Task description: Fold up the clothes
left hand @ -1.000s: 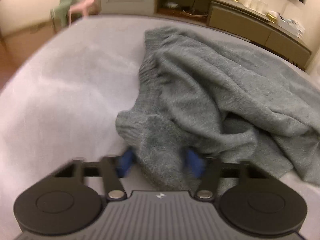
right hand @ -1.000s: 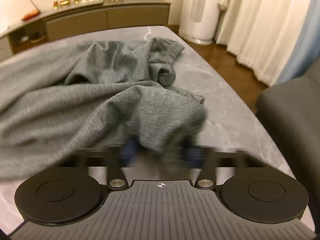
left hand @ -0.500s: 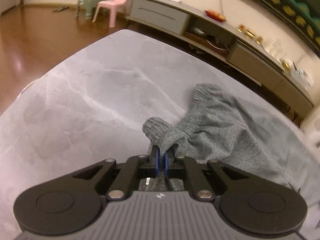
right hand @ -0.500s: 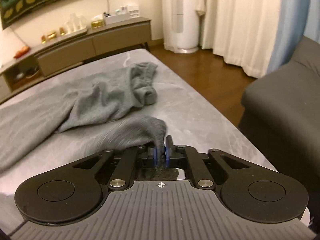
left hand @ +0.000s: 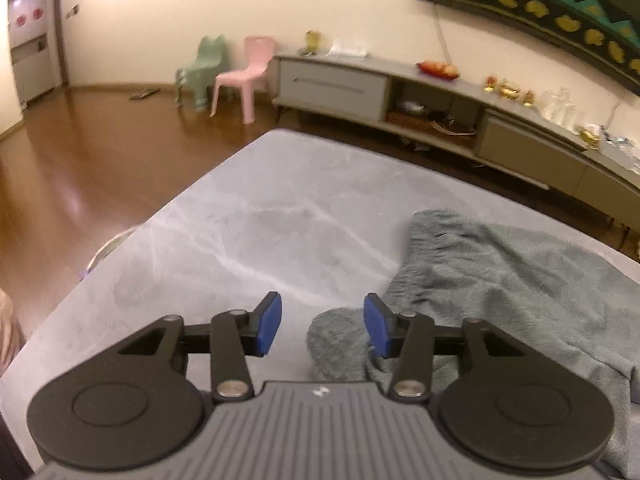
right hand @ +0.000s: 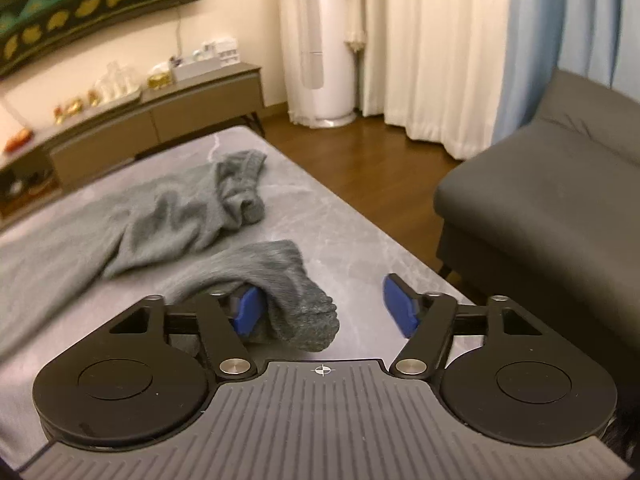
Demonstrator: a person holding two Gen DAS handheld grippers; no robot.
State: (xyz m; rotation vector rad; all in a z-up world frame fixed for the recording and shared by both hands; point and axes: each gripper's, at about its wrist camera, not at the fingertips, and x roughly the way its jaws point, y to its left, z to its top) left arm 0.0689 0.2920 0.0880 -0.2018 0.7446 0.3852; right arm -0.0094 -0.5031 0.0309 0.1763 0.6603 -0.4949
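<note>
A grey knitted sweater [left hand: 512, 276] lies spread on the grey marble table [left hand: 280, 216]. In the left wrist view one ribbed cuff [left hand: 340, 340] lies between the blue pads of my left gripper [left hand: 322, 328]; its jaws are opening and neither pad presses the knit. In the right wrist view the sweater [right hand: 120, 232] stretches to the left, and another cuff [right hand: 304, 312] droops against the left pad of my right gripper [right hand: 326, 306]. Those jaws are opening too, with the right pad well clear of the cloth.
A long sideboard [left hand: 420, 100] with small items runs behind the table. Two small plastic chairs [left hand: 236, 76] stand on the wooden floor at the left. A dark sofa [right hand: 540, 200] sits close to the table's right edge, with white curtains [right hand: 420, 48] behind.
Both grippers pulled the cuffs outward while shut on them, rose, and have now spread their jaws, letting the cuffs go loose. The sweater lies more stretched out than before.
</note>
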